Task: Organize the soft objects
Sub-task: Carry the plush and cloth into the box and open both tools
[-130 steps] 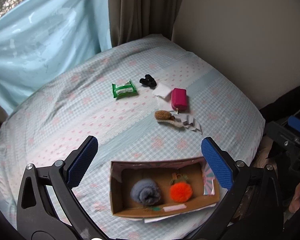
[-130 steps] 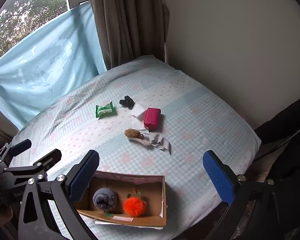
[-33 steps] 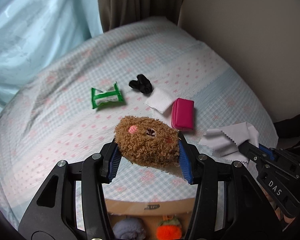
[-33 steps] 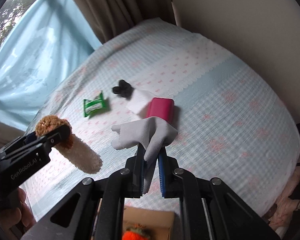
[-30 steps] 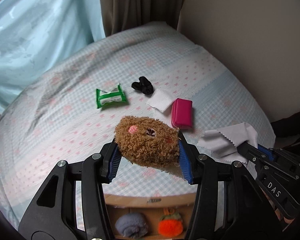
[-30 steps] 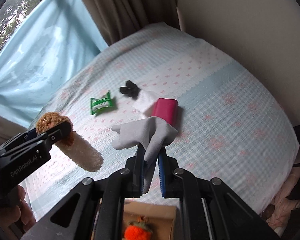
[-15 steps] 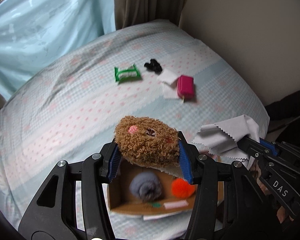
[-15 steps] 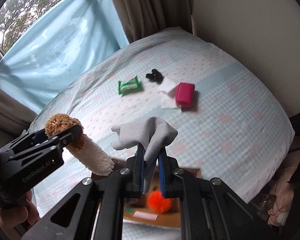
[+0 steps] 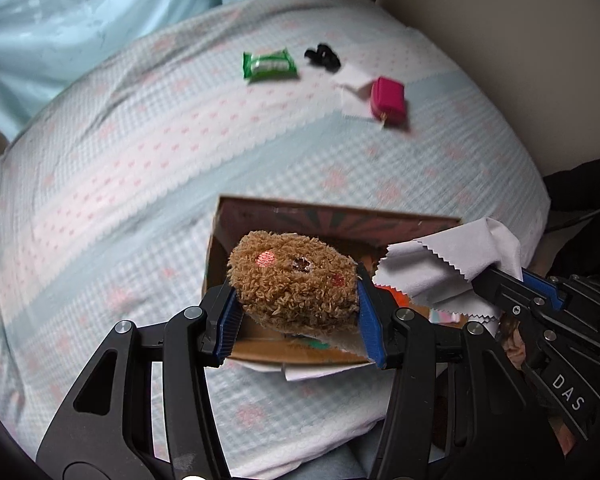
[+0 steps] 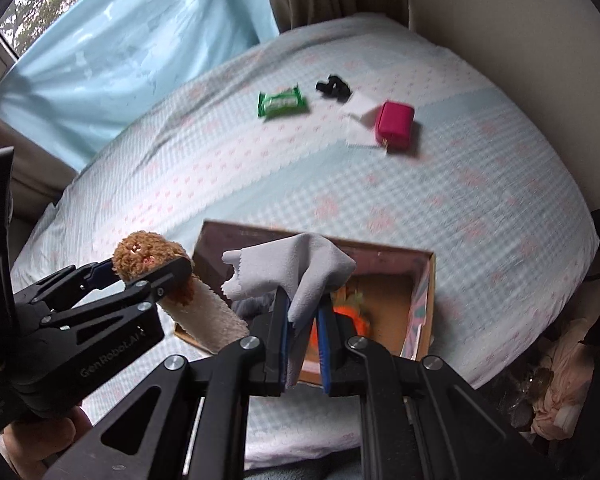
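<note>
My left gripper [image 9: 296, 314] is partly closed, its blue pads [image 9: 229, 316] pressing both sides of the brown curly-pile plush toy [image 9: 294, 278], which bulges above the fingertips; seen from my right wrist camera the same toy [image 10: 148, 256] has a cream terry-cloth lower part [image 10: 210, 320] hanging below the left jaws. The toy is held in the air over the left end of the open brown cardboard box [image 9: 260, 208], which sits on the pale blue checked bedspread with pink dots [image 9: 140, 160]. Inside the box, mostly hidden behind the held things, I can make out a grey fuzzy item [image 10: 256, 304] and an orange fluffy ball [image 10: 352, 314]. My right gripper [image 10: 304, 334] is clamped fully together on the light grey cloth with pinked zigzag edges [image 10: 292, 268]; the cloth stands up above the fingertips and droops over them, over the middle of the box [image 10: 424, 280]. From the left wrist camera this cloth [image 9: 448, 264] is at the right end of the box, just beside the plush toy, not touching it as far as I can tell. Far side of the bed, well apart from both grippers, left to right: green foil packet [image 9: 269, 65], small black crumpled item [image 9: 322, 56], white flat square of paper or cloth [image 9: 354, 92], magenta zipped pouch [image 9: 388, 100] lying partly on that square.
</note>
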The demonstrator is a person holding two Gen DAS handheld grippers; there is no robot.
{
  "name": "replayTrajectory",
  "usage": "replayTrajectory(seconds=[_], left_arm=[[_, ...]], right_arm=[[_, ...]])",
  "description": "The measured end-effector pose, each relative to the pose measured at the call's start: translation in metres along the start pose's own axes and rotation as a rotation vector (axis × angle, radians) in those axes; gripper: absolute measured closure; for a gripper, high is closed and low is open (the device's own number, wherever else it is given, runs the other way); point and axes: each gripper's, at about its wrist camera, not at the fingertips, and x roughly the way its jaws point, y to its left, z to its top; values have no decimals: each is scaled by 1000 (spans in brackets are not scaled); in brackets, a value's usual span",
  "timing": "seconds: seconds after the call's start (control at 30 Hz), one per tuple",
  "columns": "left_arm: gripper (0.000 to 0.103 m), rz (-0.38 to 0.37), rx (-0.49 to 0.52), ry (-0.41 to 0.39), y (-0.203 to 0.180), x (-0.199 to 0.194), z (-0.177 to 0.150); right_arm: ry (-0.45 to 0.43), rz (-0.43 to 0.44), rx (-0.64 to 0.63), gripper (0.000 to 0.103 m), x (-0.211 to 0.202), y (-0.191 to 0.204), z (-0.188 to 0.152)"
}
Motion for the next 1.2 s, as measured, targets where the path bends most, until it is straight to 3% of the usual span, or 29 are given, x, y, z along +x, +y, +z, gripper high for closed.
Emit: replayTrajectory(seconds=[0.4, 0.67, 0.77, 0.83, 0.9, 0.93, 0.97, 1.2], left_arm=[[56, 13, 48, 121, -14, 93, 2], [56, 29, 73, 169, -14, 121, 22], [41, 54, 96, 180, -17, 124, 24], [7, 77, 122, 183, -19, 124, 23], [0, 145, 139, 177, -16, 125, 20], [0, 117, 136, 192, -13, 127, 18], [0, 107, 132, 200, -11, 127, 16], [0, 107, 144, 219, -9, 129, 9]], right_arm=[[131, -23, 87, 92, 79, -39, -3], [181, -26, 162, 92, 108, -60, 4], [177, -5, 202, 92, 111, -65, 8], [186, 7, 235, 81, 115, -68, 10], [180, -21, 254, 28, 117, -72, 11], [173, -17, 262, 11, 118, -74, 11], [168, -3, 270, 0, 119, -76, 10], [177, -6, 254, 0, 118, -77, 7]])
